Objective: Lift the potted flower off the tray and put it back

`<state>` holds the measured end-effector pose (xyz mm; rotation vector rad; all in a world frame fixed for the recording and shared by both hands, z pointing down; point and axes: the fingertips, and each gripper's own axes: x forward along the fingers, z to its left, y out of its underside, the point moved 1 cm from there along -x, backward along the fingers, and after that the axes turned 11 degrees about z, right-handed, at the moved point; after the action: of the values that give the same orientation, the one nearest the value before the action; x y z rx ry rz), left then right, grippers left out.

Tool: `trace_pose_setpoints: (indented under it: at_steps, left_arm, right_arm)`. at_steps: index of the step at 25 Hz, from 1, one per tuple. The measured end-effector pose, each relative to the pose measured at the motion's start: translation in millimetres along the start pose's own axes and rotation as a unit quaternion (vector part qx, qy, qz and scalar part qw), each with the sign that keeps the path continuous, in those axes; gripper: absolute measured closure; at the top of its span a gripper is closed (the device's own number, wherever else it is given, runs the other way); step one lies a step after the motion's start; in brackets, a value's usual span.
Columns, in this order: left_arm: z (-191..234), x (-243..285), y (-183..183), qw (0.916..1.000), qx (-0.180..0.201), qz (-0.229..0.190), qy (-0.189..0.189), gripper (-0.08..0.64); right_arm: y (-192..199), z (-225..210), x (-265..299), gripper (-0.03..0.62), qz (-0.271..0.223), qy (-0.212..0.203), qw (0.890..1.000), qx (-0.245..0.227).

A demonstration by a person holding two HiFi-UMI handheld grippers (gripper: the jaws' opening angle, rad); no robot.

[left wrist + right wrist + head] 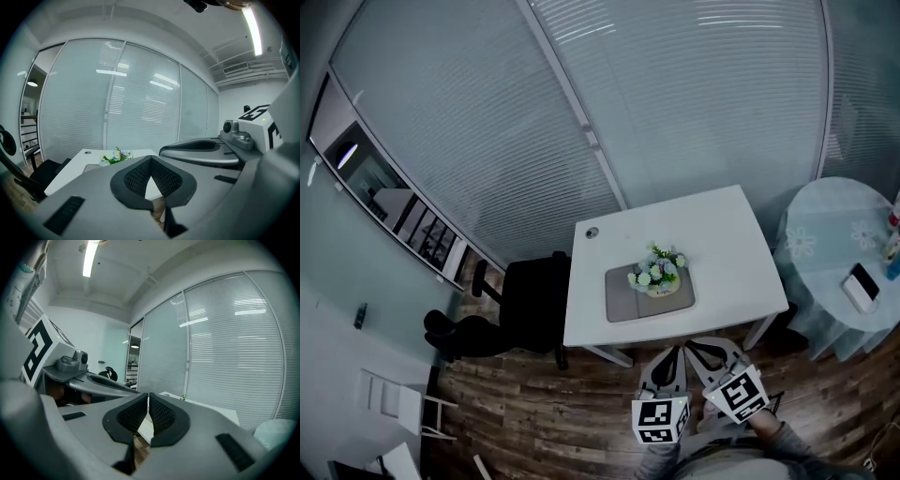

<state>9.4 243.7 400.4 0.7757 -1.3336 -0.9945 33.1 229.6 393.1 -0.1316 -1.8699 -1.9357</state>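
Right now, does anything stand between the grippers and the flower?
Nothing visible does. The left gripper and right gripper, both shut, are just short of the table; only bare table surface and the tray lie between them and the flower.

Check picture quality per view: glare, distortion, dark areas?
Head view: dim, bluish, heavy fisheye bowing the blinds; potted flower small but recognisable. Left gripper view: ceiling light blown out, reflections streak the blinds. Right gripper view: same overhead glare, black vignette in corners.
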Motion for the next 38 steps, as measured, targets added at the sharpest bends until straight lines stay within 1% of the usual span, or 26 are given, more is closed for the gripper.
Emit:
trace_pose_setpoints:
  at_steps: [3,8,14,20,25,31,38]
  left_arm:
    - [5,9,-1,0.9999,-0.006,0.000,-0.010,0.549]
    - [10,18,-2,0.9997,-0.013,0.006,-0.020,0.549]
    - [16,30,-6,0.9998,-0.013,0.011,-0.012,0.549]
    - [34,53,-17,0.9998,-0.003,0.012,0.017,0.549]
    - [59,75,-35,0.9988,0.010,0.008,0.047,0.549]
    - [91,102,-51,0.9960,0.024,0.010,0.086,0.549]
    - [132,124,-61,0.9926,0.039,0.009,0.114,0.549]
  right_arm:
    - [1,-11,6,0.570,0.002,-0.004,1.000,-0.008]
    - [3,-24,13,0.569,0.002,-0.007,1.000,0.001]
    - [6,-39,22,0.569,0.010,0.000,1.000,0.008]
    - [-2,-54,46,0.569,0.017,0.027,0.999,0.011]
    - [-13,-64,73,0.569,0.018,0.049,0.998,0.022]
    - [-28,-79,111,0.571,0.021,0.084,0.996,0.031]
    - [-33,-92,150,0.570,0.029,0.123,0.991,0.047]
